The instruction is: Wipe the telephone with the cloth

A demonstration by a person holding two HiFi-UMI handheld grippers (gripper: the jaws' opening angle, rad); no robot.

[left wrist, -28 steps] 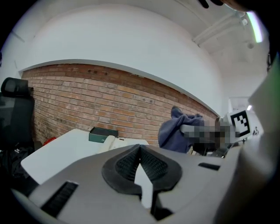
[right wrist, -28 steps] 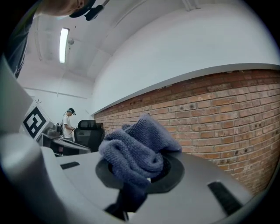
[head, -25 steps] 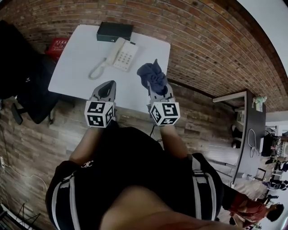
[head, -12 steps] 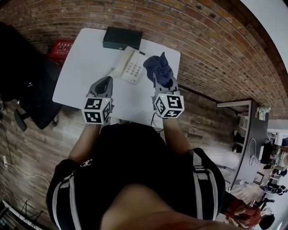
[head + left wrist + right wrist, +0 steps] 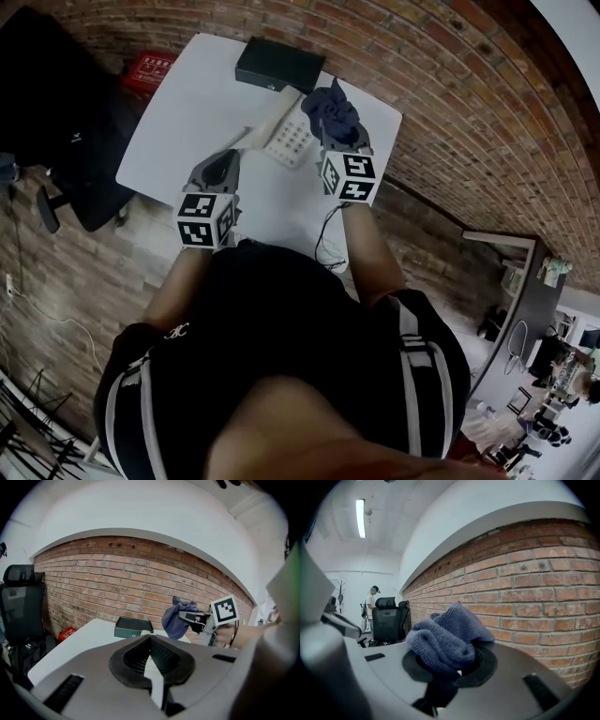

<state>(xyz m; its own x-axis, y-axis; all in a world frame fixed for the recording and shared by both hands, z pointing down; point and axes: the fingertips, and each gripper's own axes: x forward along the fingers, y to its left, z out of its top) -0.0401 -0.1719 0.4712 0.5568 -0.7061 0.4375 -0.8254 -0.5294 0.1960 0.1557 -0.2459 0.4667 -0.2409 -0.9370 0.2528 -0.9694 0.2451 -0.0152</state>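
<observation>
A cream telephone (image 5: pixel 289 139) lies on the white table (image 5: pixel 187 122), in front of a black box (image 5: pixel 279 64). My right gripper (image 5: pixel 337 129) is shut on a bunched dark blue cloth (image 5: pixel 333 108), which hangs just right of the telephone's far end and partly over it. In the right gripper view the cloth (image 5: pixel 447 639) fills the jaws and hides the telephone. My left gripper (image 5: pixel 227 161) is shut and holds nothing, near the table's front edge, left of the telephone. From the left gripper view, the cloth (image 5: pixel 177 618) and right gripper (image 5: pixel 199 619) are up to the right.
A brick wall runs behind the table. A red box (image 5: pixel 152 67) sits on the floor at the table's far left, and a black office chair (image 5: pixel 66 141) stands to its left. The black box (image 5: pixel 132 626) lies at the table's back edge.
My right gripper has carried the cloth forward from the table's front to beside the telephone's far end. My left gripper has stayed near the front edge.
</observation>
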